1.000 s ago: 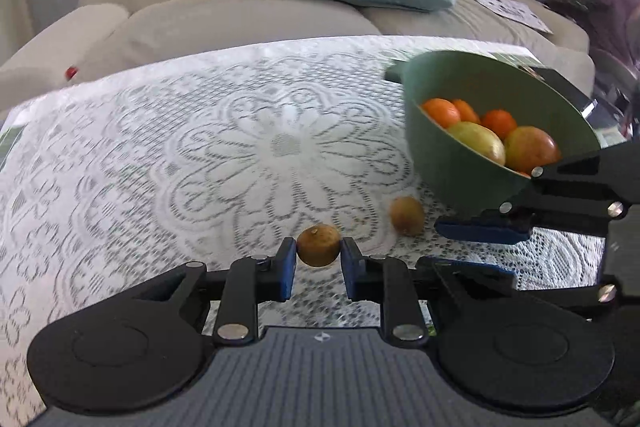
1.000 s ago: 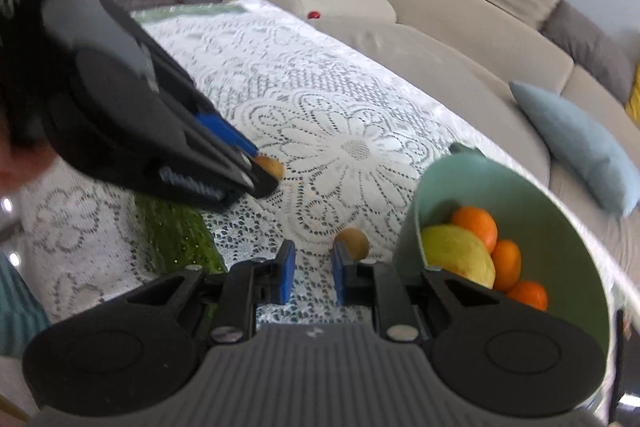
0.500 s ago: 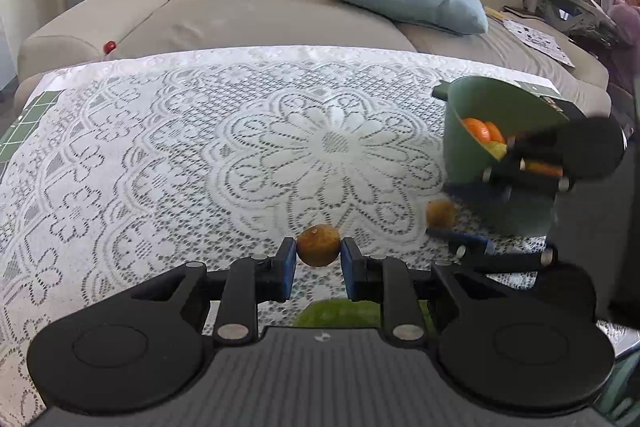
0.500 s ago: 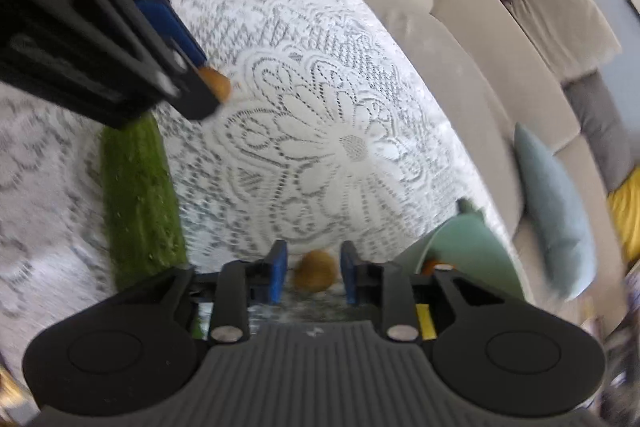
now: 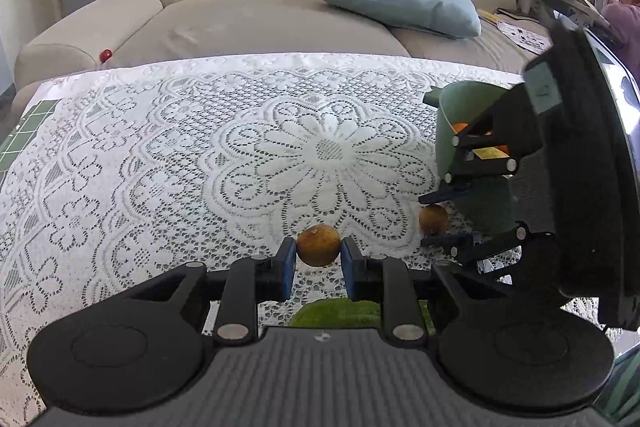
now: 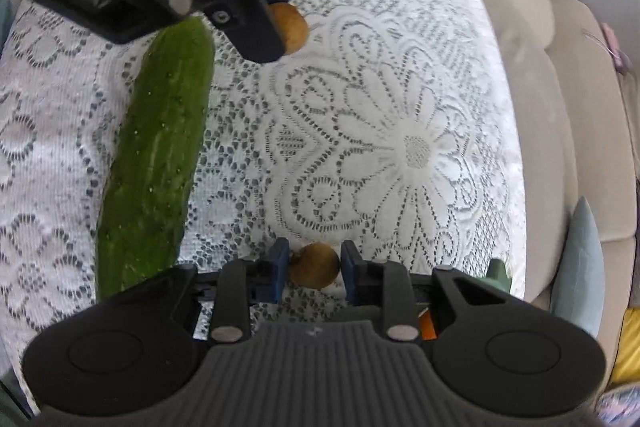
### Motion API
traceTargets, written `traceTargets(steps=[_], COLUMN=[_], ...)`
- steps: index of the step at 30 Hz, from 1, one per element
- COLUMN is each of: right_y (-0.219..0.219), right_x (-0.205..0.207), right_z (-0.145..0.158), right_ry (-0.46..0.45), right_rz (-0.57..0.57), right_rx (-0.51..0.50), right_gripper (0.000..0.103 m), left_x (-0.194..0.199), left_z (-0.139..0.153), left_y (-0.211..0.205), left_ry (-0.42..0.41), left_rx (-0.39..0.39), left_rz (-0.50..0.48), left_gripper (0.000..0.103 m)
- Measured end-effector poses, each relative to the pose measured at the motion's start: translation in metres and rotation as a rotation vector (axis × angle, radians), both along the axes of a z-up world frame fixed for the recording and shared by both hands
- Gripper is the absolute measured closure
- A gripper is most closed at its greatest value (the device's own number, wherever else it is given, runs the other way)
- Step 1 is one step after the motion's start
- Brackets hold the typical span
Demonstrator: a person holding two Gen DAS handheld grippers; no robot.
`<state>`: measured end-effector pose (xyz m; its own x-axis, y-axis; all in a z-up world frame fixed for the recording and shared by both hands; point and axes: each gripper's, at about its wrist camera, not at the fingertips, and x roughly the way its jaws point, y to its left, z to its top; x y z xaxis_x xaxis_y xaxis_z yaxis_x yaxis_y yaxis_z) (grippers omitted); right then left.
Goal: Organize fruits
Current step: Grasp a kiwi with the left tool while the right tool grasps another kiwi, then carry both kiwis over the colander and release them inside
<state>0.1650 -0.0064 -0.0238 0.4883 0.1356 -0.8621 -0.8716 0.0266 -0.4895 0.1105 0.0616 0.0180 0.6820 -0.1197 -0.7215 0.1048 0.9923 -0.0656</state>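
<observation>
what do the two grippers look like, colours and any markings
Both the left gripper and the right gripper are matte black plastic with a ribbed grey centre plate, round side discs, silver pivot pins and blue finger pads. White lettering runs along the left gripper's side.

We see both pictures in soft daylight, bright and even, with no hard shadows on the lace tablecloth (image 5: 160, 163). In the left wrist view the light seems to come from about 1 o'clock, where the far room looks pale and a little washed out. The sofa (image 5: 248, 19) bends strongly toward the edges, and the corners are black from the fisheye lens. This view is mostly sharp. In the right wrist view we notice motion blur: the lace pattern smears toward 12 o'clock, and the sofa edge at 3 o'clock is overexposed. The cucumber (image 6: 156, 163) shows small shiny highlights. The near gripper bodies look dark and matte.
</observation>
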Motion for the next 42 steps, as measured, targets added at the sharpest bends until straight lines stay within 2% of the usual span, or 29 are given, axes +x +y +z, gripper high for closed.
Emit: traceTargets(steps=[6, 9, 13, 18, 22, 25, 32, 37, 42], right_y=[0.003, 0.001, -0.005, -0.016, -0.033, -0.049, -0.098, -0.124, -0.150], right_x=[0.000, -0.004, -0.009, -0.026, -0.042, -0.048, -0.048, -0.043, -0.030], right_z=[0.000, 0.003, 0.017, 0.045, 0.063, 0.075, 0.090, 0.085, 0.079], right_ry=[0.003, 0.004, 0.004, -0.028, -0.099, -0.140, -0.151, -0.193, -0.168], right_rz=[0.020, 0.007, -0.025, -0.098, -0.171, -0.266, -0.509, -0.627, -0.740], right_rx=[-0.016, 0.010, 0.109, 0.290, 0.415, 0.495, 0.681, 0.740, 0.791], right_gripper=[0.079, 0.079, 0.079, 0.079, 0.079, 0.079, 0.079, 0.079, 0.079], left_x=[0.000, -0.001, -0.004, -0.007, -0.011, -0.012, -0.007, 0.003, 0.012], left_z=[0.000, 0.002, 0.004, 0.010, 0.018, 0.023, 0.037, 0.039, 0.038], left_y=[-0.003, -0.004, -0.005, -0.005, -0.006, -0.009, -0.026, -0.050, -0.077], left_ry=[-0.004, -0.012, -0.024, -0.051, -0.088, -0.116, -0.180, -0.191, -0.200], left_rx=[0.003, 0.000, -0.007, -0.031, -0.063, -0.087, -0.169, -0.200, -0.223], left_rz=[-0.012, -0.016, -0.010, 0.007, 0.009, 0.000, -0.039, -0.091, -0.144], left_gripper=[0.077, 0.077, 0.077, 0.077, 0.077, 0.077, 0.077, 0.077, 0.077])
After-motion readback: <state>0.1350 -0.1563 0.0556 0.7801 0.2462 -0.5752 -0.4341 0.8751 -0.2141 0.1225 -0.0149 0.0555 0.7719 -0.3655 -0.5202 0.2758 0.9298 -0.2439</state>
